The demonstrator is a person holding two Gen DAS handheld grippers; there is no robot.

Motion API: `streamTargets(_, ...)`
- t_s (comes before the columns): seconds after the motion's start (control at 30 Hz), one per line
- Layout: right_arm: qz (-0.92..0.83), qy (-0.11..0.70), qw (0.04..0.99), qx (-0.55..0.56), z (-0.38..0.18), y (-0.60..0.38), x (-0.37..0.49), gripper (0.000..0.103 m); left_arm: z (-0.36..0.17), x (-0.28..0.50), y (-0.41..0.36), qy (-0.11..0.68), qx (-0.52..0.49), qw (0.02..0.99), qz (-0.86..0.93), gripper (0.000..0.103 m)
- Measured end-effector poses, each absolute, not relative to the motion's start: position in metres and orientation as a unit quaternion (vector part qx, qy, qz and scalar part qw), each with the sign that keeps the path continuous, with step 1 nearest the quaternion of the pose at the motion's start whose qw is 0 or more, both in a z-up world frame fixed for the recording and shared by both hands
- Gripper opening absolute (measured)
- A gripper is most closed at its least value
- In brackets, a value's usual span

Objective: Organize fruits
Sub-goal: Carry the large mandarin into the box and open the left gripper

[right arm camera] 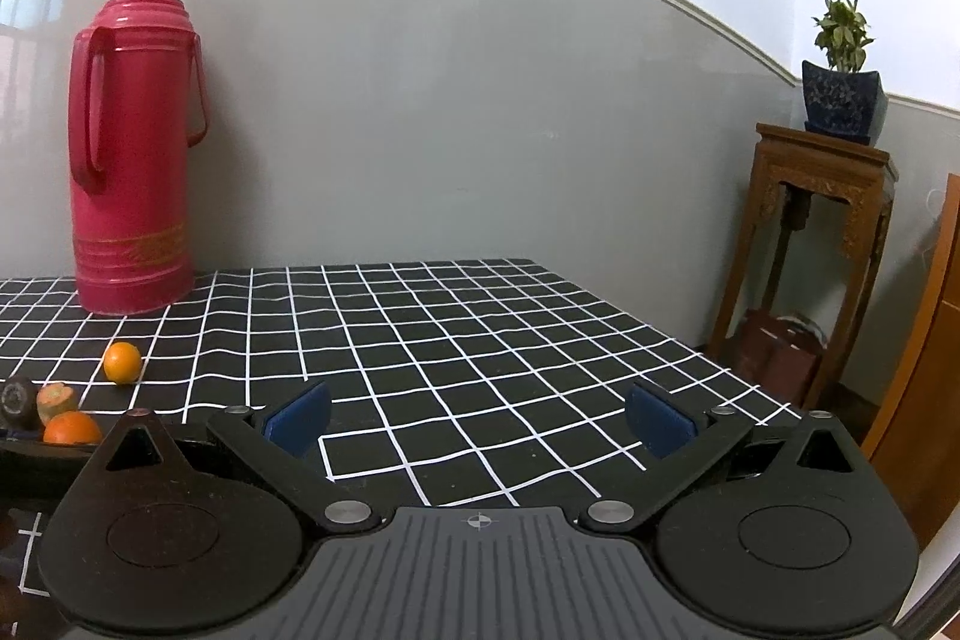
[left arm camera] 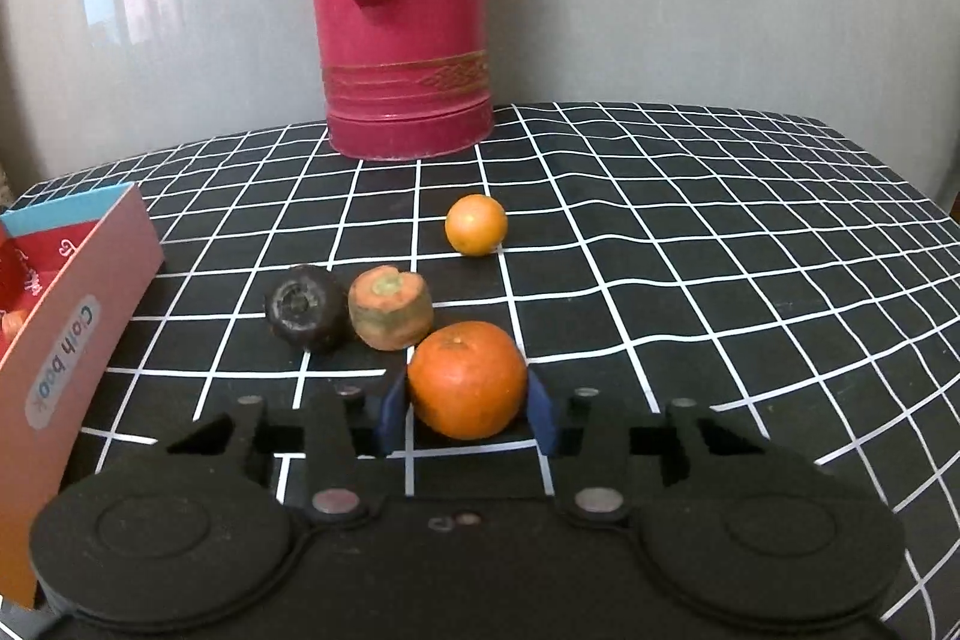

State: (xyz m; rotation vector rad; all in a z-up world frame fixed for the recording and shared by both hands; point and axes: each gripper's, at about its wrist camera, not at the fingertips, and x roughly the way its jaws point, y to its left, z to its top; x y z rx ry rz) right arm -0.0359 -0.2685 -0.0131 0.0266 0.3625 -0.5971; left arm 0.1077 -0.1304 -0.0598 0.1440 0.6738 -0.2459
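A large orange [left arm camera: 467,376] sits on the black checked tablecloth [left arm camera: 690,280] between the blue pads [left arm camera: 543,415] of my left gripper [left arm camera: 465,415], which is shut on it. Just beyond it lie a carrot stub [left arm camera: 390,307] and a dark round fruit [left arm camera: 305,307], with a small orange [left arm camera: 476,224] farther back. The right wrist view shows the same group at its left edge: large orange [right arm camera: 71,430], carrot stub [right arm camera: 57,401], dark fruit [right arm camera: 17,400], small orange [right arm camera: 122,363]. My right gripper [right arm camera: 480,418] stands open over bare cloth, nothing between its fingers.
A tall red thermos [left arm camera: 405,10] stands at the back by the wall. An open pink cardboard box [left arm camera: 72,340] with red packets inside sits at the left. Off the table's right edge stand a wooden plant stand [right arm camera: 822,250] and a potted plant [right arm camera: 843,94].
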Motion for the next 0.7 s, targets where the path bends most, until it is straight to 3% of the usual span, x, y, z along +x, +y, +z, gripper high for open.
streamTargets(0.7, -0.232, 0.173, 0.957, 0.022, -0.007, -0.236, -0.025, 0.103, -0.019, 0.091, -0.067, 0.261, 0.050, 0.962, -0.060, 0.032)
